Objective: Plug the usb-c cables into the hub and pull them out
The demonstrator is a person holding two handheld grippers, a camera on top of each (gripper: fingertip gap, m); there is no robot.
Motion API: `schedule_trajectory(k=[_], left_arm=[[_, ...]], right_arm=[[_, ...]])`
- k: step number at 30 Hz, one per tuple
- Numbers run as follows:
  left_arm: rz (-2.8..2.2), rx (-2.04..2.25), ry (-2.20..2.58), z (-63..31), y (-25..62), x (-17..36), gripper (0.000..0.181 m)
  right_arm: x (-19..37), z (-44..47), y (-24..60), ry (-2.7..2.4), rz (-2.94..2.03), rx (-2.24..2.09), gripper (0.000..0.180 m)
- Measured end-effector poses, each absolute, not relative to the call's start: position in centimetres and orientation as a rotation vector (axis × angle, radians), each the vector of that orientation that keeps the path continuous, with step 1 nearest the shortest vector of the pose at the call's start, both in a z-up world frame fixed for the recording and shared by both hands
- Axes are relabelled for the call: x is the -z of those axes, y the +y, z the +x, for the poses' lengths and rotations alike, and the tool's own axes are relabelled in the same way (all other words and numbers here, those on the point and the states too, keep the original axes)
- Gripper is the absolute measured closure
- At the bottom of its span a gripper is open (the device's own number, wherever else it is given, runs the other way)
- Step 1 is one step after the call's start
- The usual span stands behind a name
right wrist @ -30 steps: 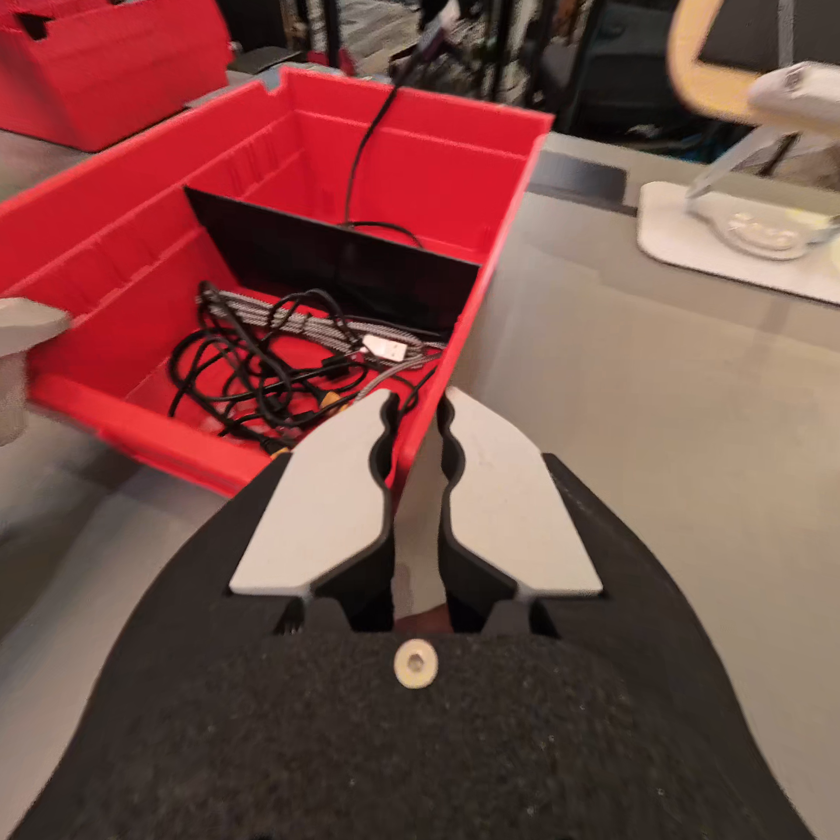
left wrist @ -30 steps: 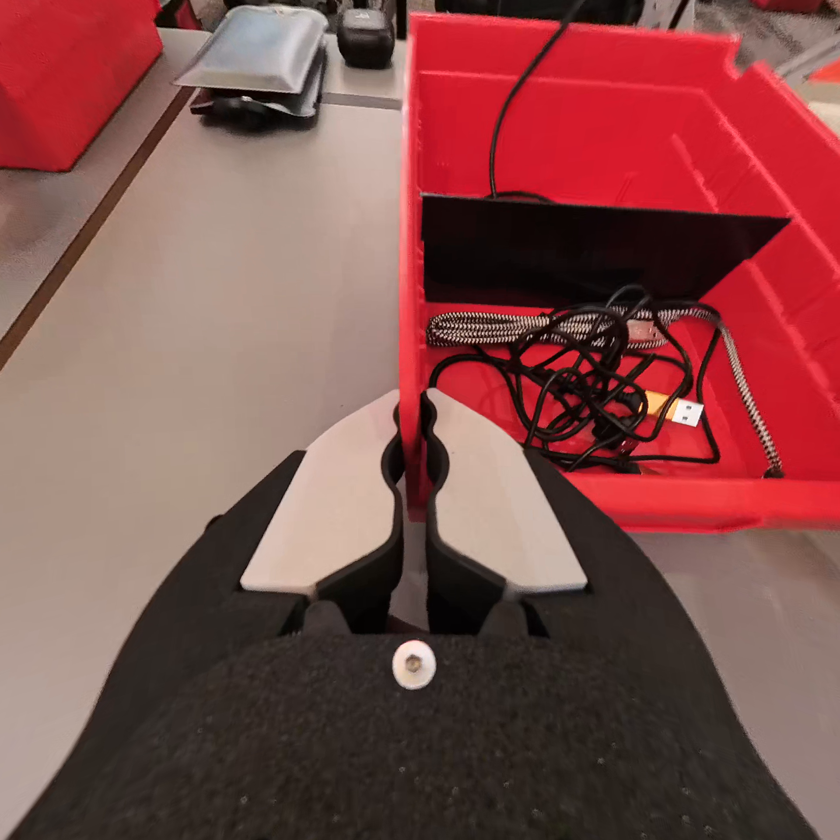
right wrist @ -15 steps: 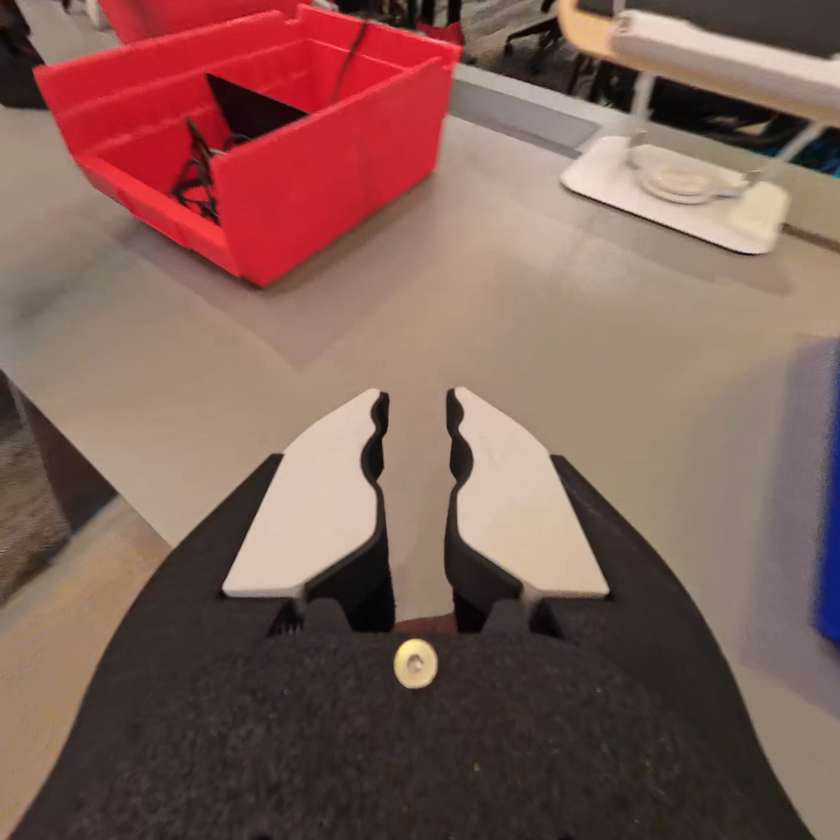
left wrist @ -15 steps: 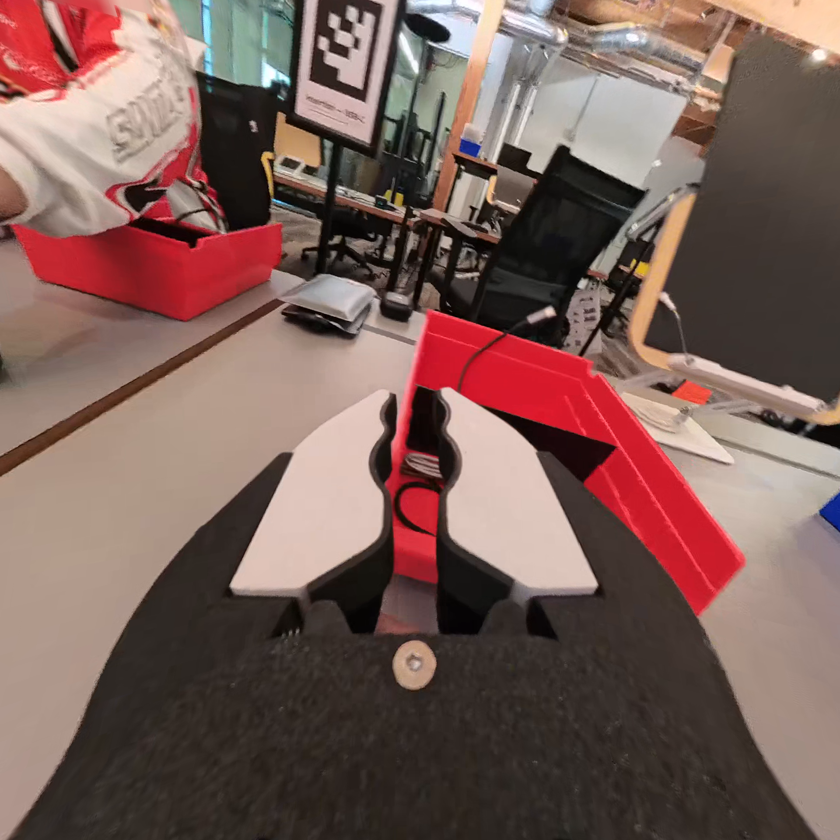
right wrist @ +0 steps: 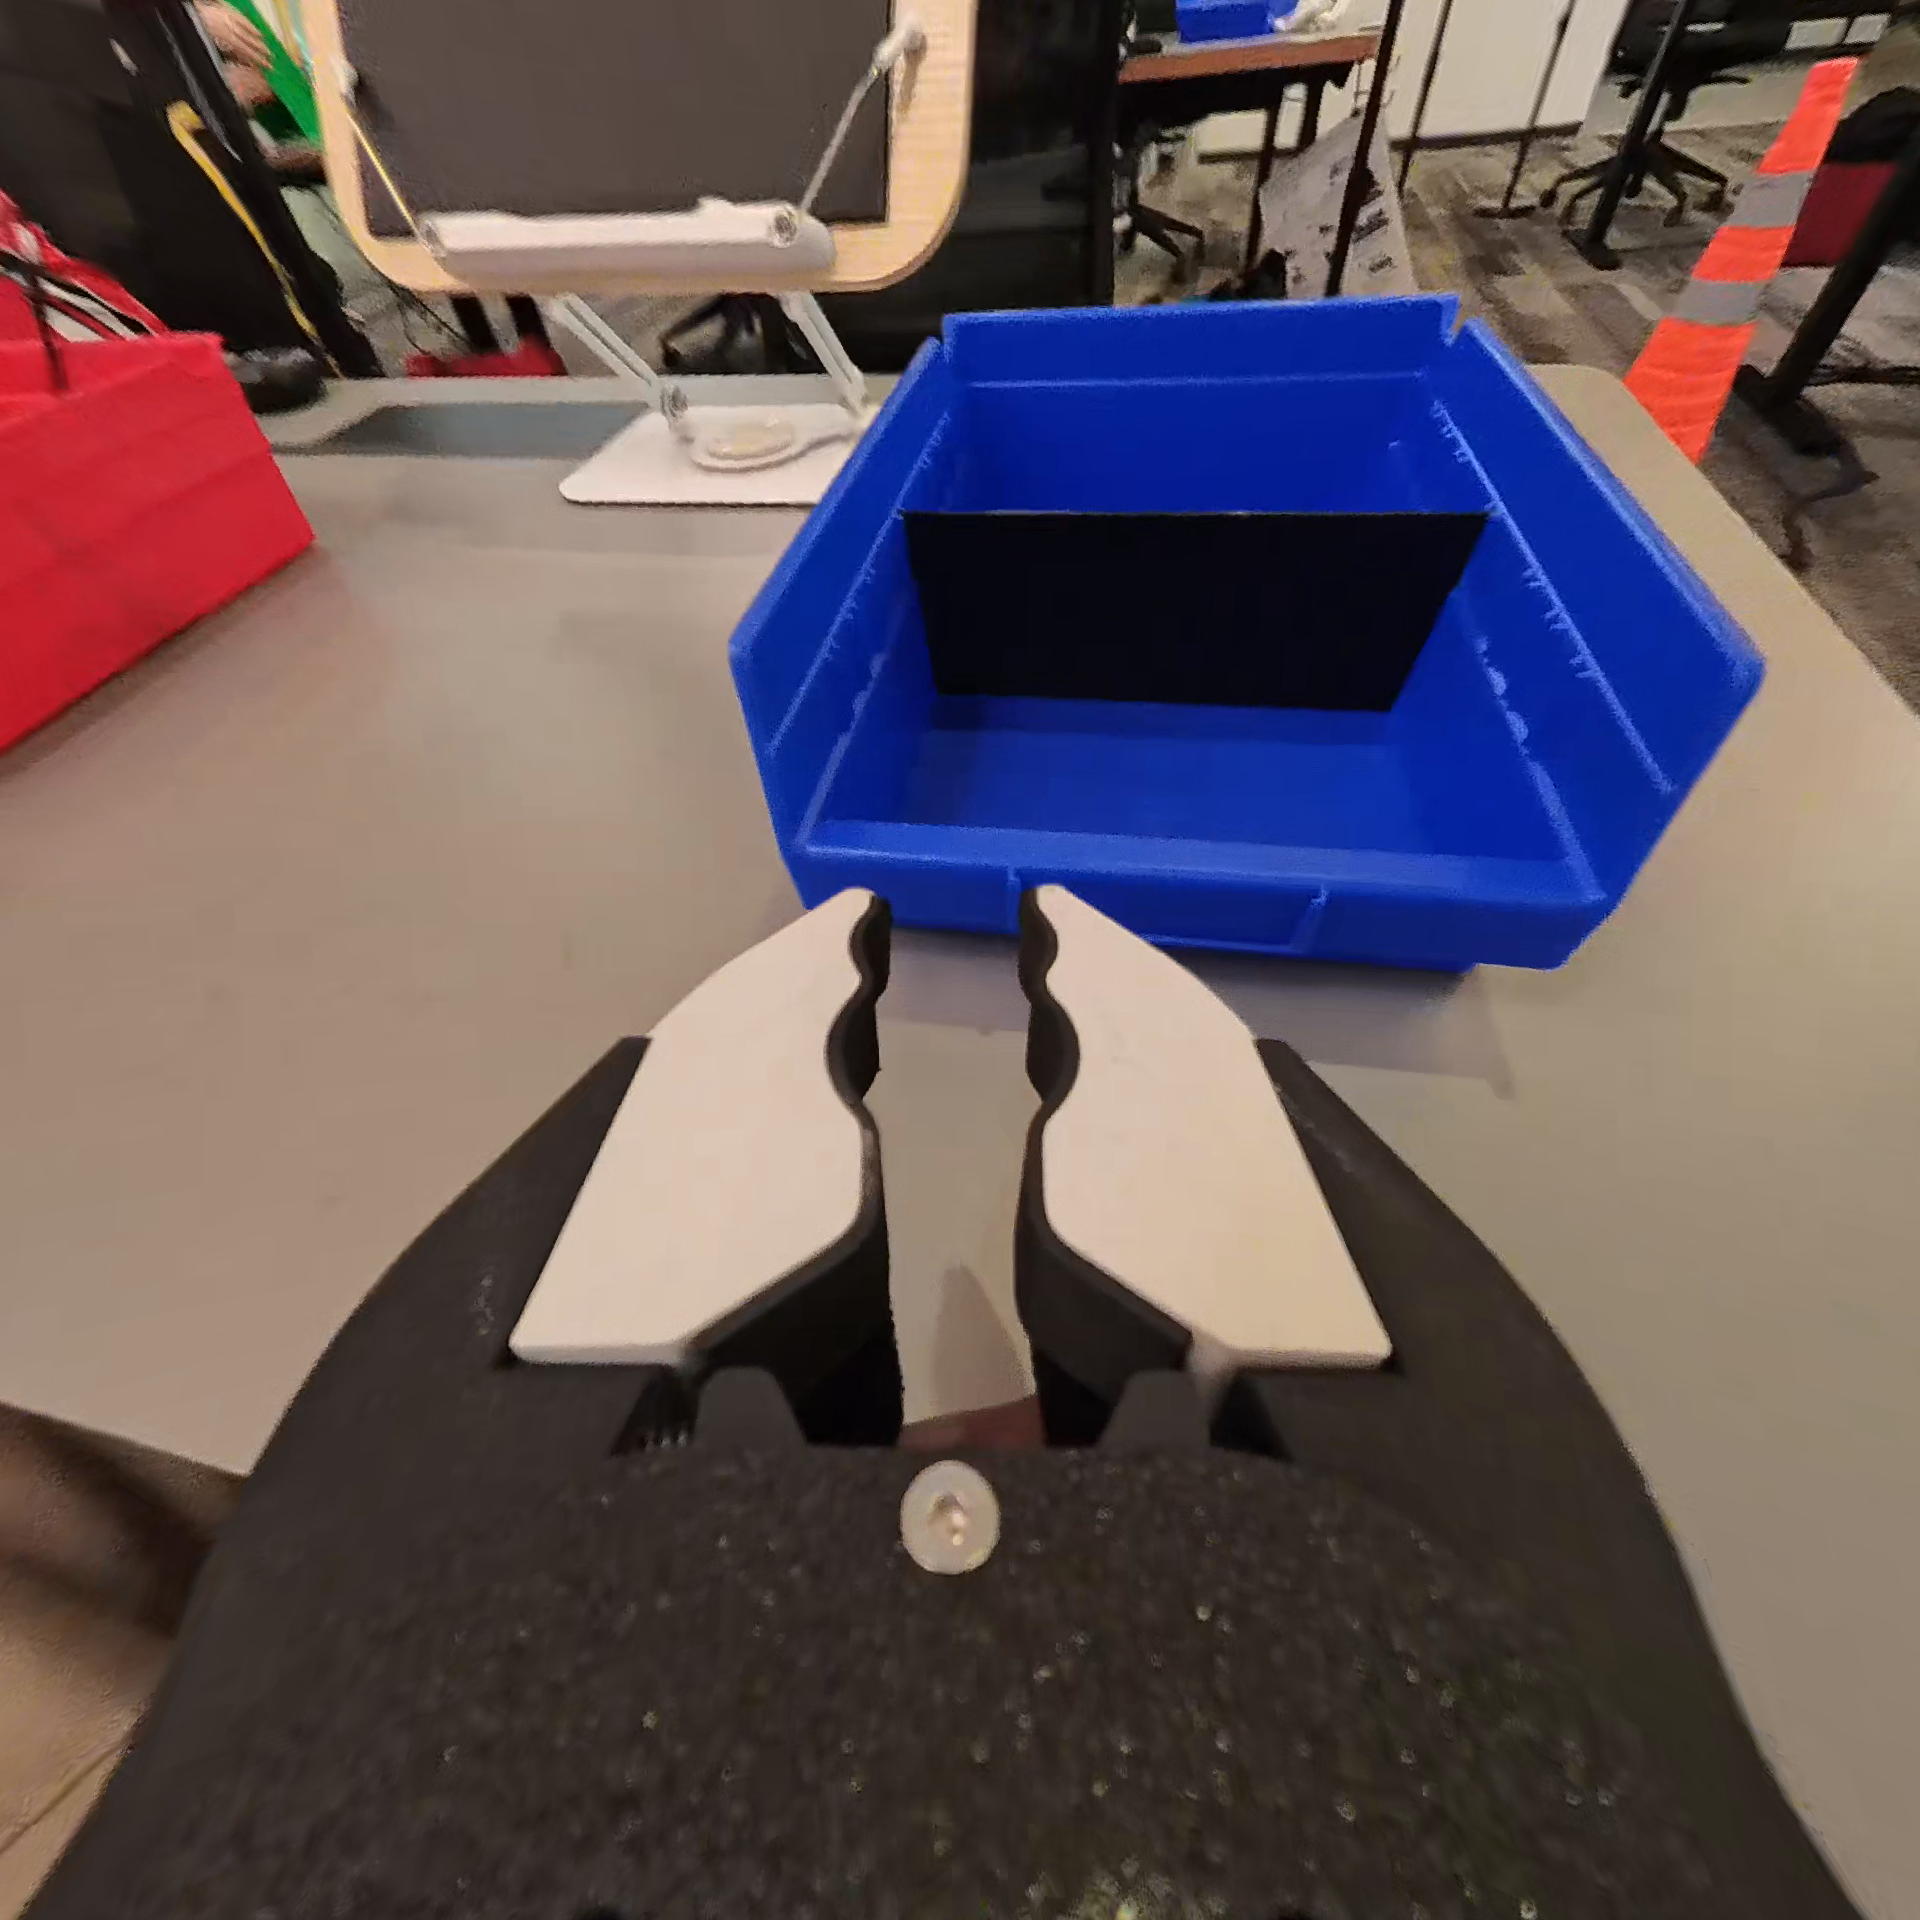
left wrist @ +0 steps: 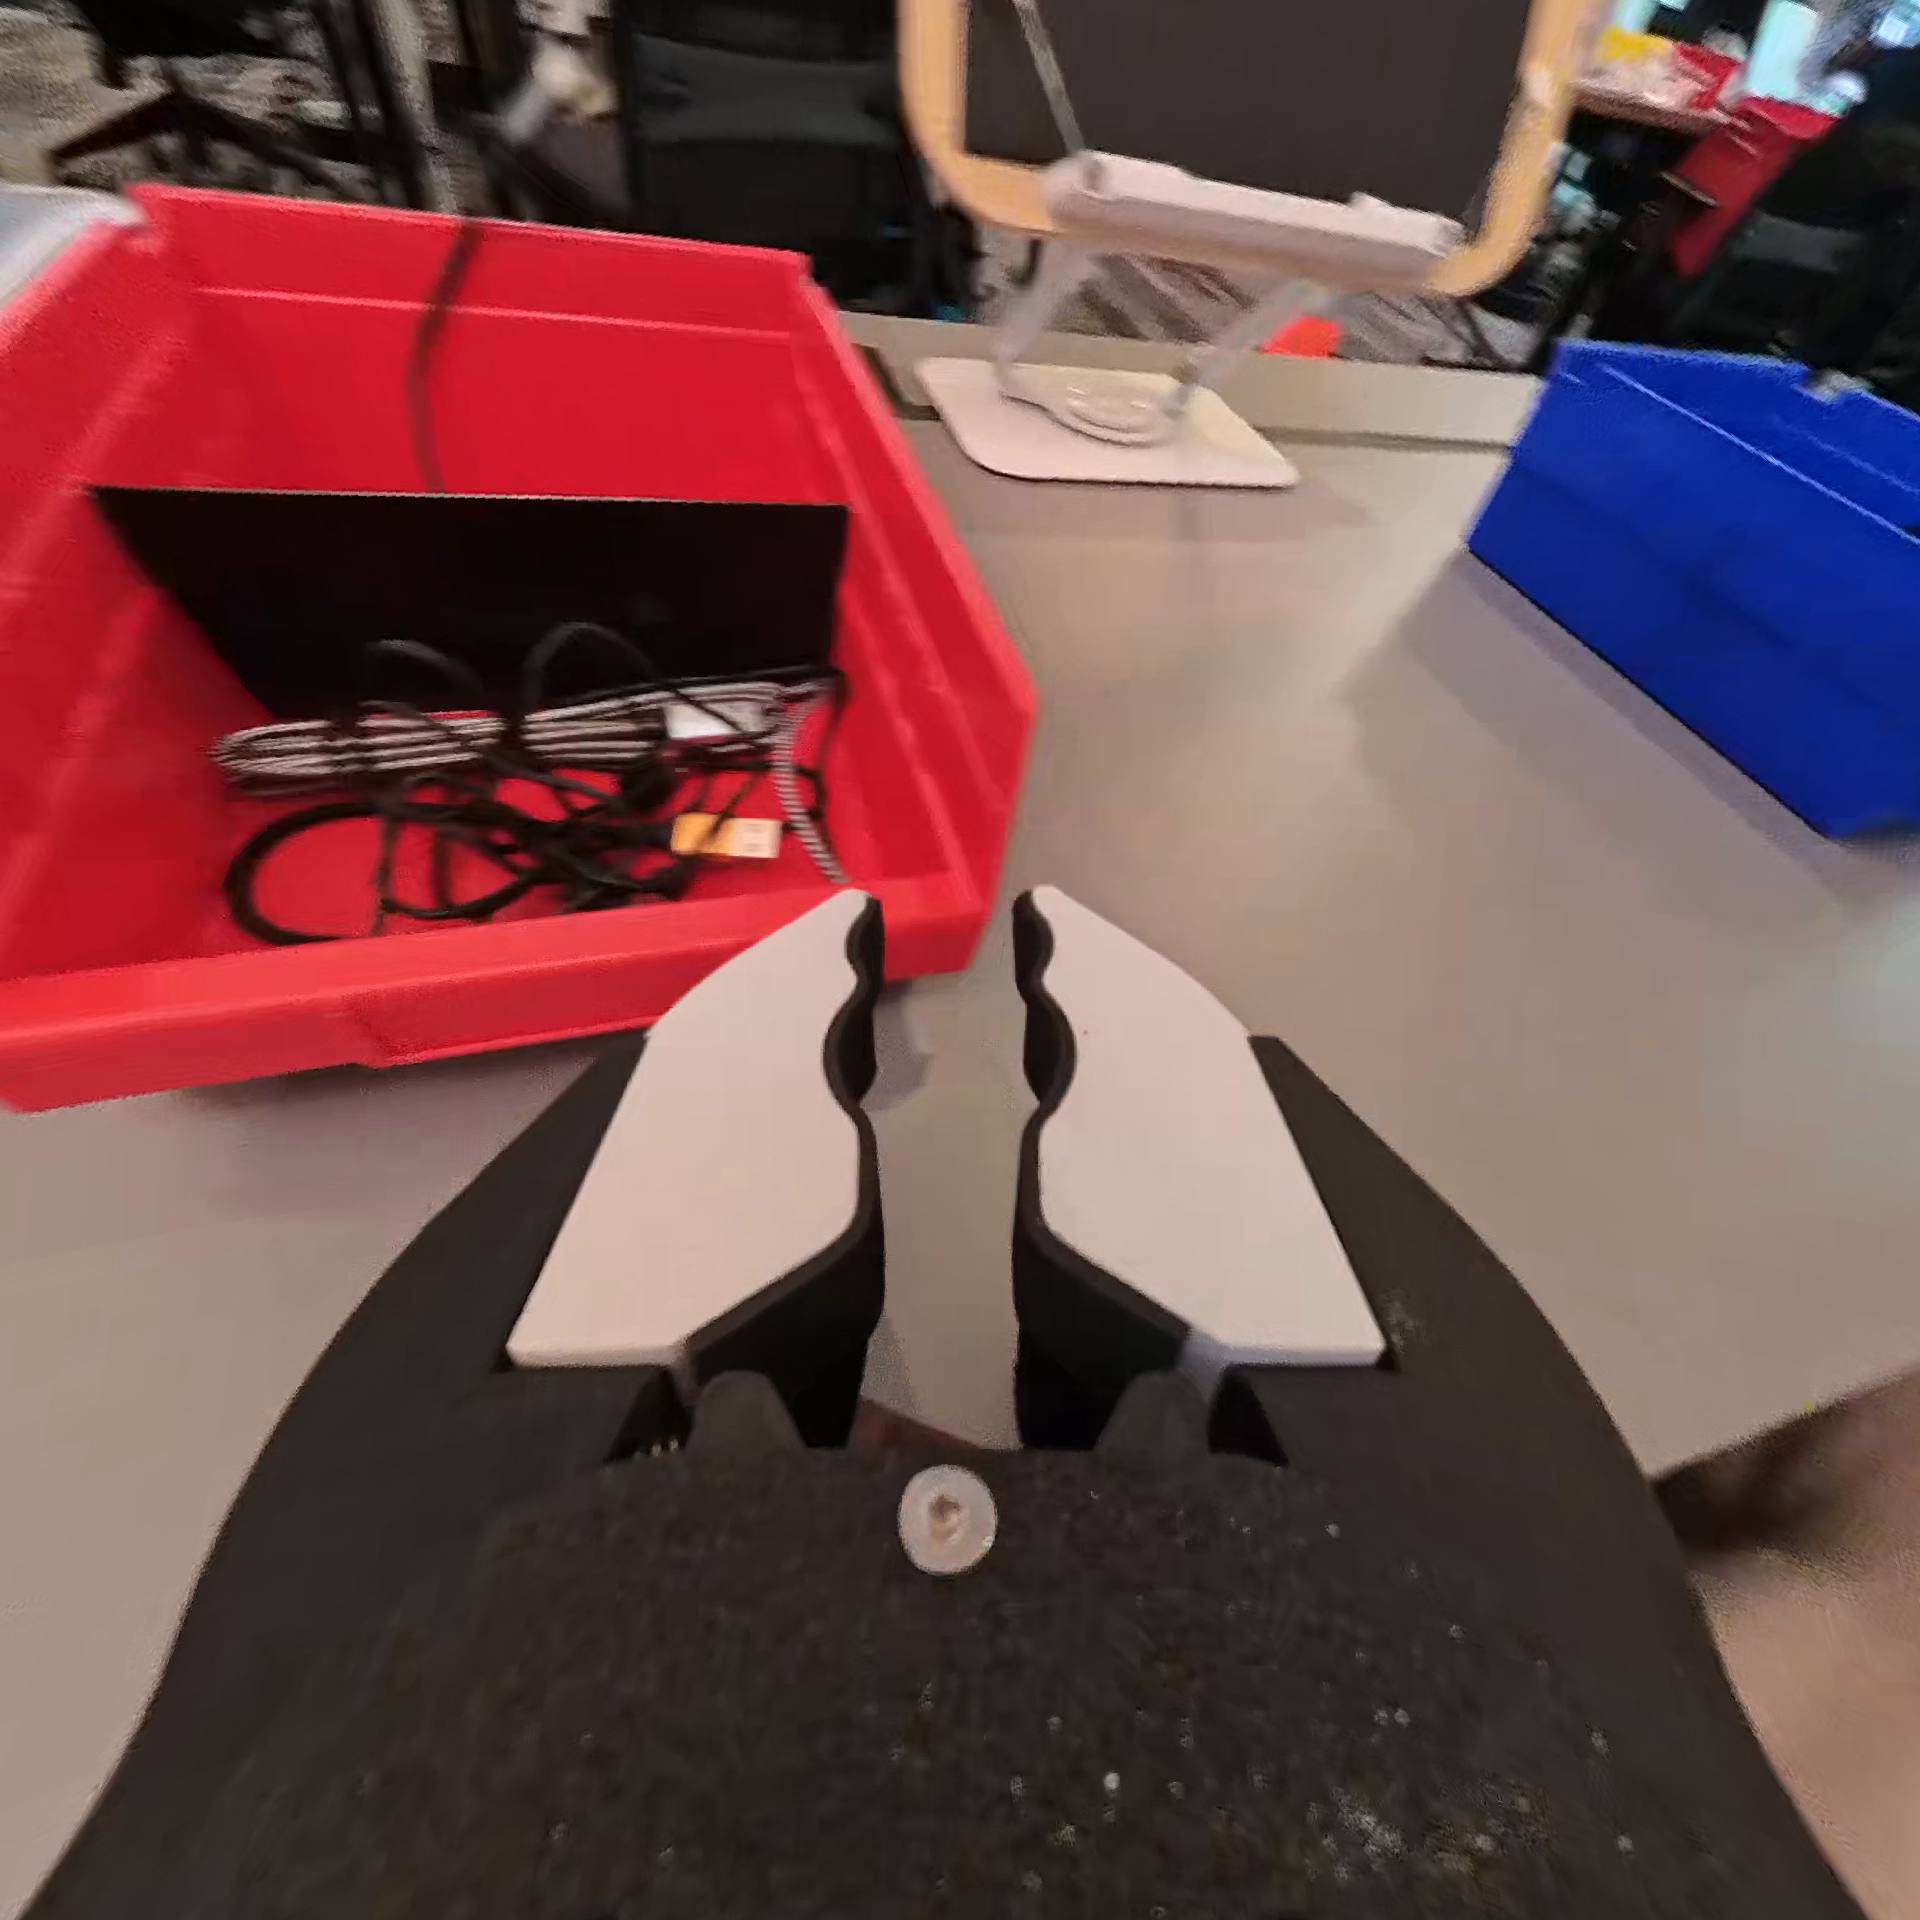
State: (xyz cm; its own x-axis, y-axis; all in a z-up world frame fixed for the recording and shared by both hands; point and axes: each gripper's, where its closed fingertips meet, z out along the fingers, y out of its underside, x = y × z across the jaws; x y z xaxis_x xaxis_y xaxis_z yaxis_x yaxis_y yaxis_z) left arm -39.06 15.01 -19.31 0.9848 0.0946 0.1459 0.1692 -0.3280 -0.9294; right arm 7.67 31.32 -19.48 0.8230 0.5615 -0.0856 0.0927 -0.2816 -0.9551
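Where a black divider stands, red bin's rear hidden, cables blurred.

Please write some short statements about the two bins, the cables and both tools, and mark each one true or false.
1. The cables lie in the red bin. True.
2. The blue bin holds cables in its front compartment. False: that compartment is empty.
3. The left tool grips a cable. False: it is open, holding nothing.
4. The right tool is open, holding nothing. True.
5. Each bin has a black divider. True.
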Motion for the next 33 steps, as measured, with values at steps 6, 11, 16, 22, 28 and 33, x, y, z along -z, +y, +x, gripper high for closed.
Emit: schedule_trajectory(k=[6,11,16,22,28,33], left_arm=[[-1.989,-0.177,-0.058,-38.4,15.7,20.9,0.159],[-1.974,-0.128,-0.121,-39.4,15.6,20.9,0.158],[-1.967,-0.198,-0.068,-40.1,15.8,20.8,0.157],[-1.961,-0.332,-0.051,-41.0,15.8,20.6,0.161],[-1.951,-0.161,-0.126,-40.5,15.8,20.6,0.157],[-1.952,-0.082,-0.151,-40.2,15.6,20.7,0.156]], right_arm=[[19.4,6.5,31.4,-0.462,-1.807,-0.651,0.157],[20.0,8.3,32.7,-0.424,-1.837,-0.516,0.158],[21.4,8.2,32.9,-0.367,-1.919,-0.608,0.158],[21.8,8.4,33.2,-0.361,-1.937,-0.606,0.158],[22.4,7.8,32.9,-0.374,-1.963,-0.626,0.158],[22.3,7.6,32.6,-0.395,-1.958,-0.611,0.158]])
